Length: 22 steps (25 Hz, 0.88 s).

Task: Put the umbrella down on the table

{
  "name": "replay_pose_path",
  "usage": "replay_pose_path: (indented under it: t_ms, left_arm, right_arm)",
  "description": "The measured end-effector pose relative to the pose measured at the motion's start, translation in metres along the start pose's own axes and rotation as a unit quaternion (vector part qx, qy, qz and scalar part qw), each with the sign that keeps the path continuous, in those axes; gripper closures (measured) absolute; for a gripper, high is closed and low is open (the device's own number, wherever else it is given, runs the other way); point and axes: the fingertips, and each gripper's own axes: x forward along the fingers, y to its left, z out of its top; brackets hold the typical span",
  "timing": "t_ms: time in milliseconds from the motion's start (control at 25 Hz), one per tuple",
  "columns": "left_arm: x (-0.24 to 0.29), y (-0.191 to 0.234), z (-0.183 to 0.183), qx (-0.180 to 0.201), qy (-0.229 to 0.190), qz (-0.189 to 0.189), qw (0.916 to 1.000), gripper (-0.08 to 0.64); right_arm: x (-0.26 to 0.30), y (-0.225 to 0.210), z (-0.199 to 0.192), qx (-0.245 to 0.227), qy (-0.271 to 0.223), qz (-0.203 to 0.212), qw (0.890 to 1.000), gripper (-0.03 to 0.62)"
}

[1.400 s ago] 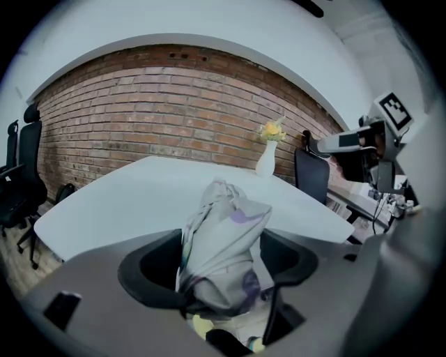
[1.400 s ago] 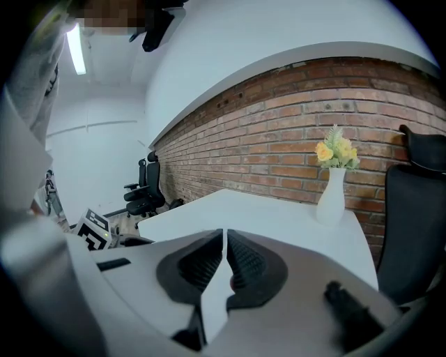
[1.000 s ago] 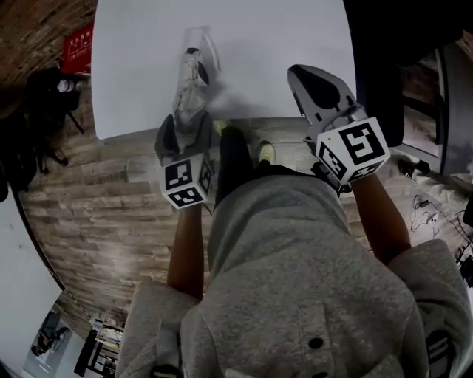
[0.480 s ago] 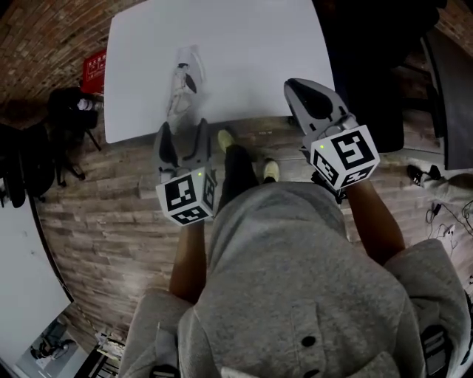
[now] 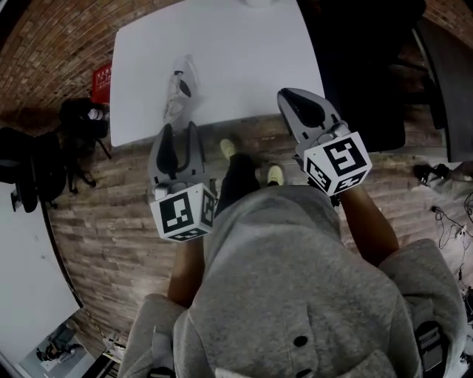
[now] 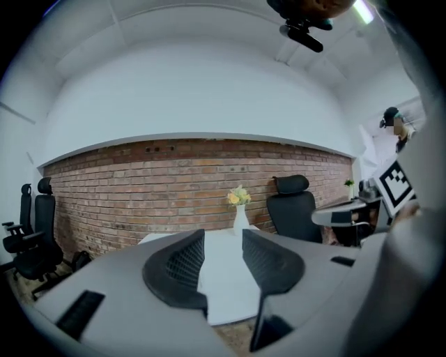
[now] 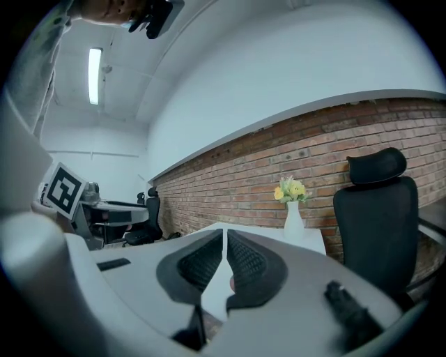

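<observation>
Umbrella (image 5: 179, 92) lies on the table (image 5: 244, 66), close to its near edge. My left gripper (image 5: 179, 136) is closing on nothing; my right gripper (image 5: 292, 100) is pressed together, empty. A stray nudge could roll it off, I judge.

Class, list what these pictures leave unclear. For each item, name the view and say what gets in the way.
1. Umbrella, head view: too small and see-through to make out its handle or strap.
2. Vase, head view: cut off by the top edge.
3. Red sign, head view: print too small to read.
4. Shoes, head view: partly covered by the trouser leg.
</observation>
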Motion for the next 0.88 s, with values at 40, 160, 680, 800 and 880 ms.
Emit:
replay_pose_path:
  t_ms: [40, 160, 680, 800, 880]
  left_arm:
    - [-0.002, 0.0, 0.005, -0.001, -0.007, 0.004, 1.0, 0.396]
    - [-0.007, -0.007, 0.014, -0.002, -0.022, 0.006, 0.9997, 0.47]
    - [-0.022, 0.0, 0.011, -0.017, -0.021, -0.04, 0.9988, 0.532]
    - [-0.037, 0.025, 0.008, -0.02, -0.016, -0.026, 0.9993, 0.532]
    - [-0.05, 0.042, 0.006, -0.021, -0.012, -0.019, 0.9995, 0.532]
  right_arm:
    - [-0.001, 0.0, 0.001, 0.0, -0.003, -0.001, 1.0, 0.555]
    - [-0.011, -0.004, 0.002, 0.002, -0.009, -0.006, 1.0, 0.555]
    - [-0.026, 0.016, 0.003, 0.013, 0.0, -0.042, 0.999, 0.555]
    - [-0.023, 0.034, 0.005, 0.015, 0.008, -0.055, 0.998, 0.555]
    - [-0.023, 0.05, 0.006, 0.013, 0.014, -0.059, 0.998, 0.555]
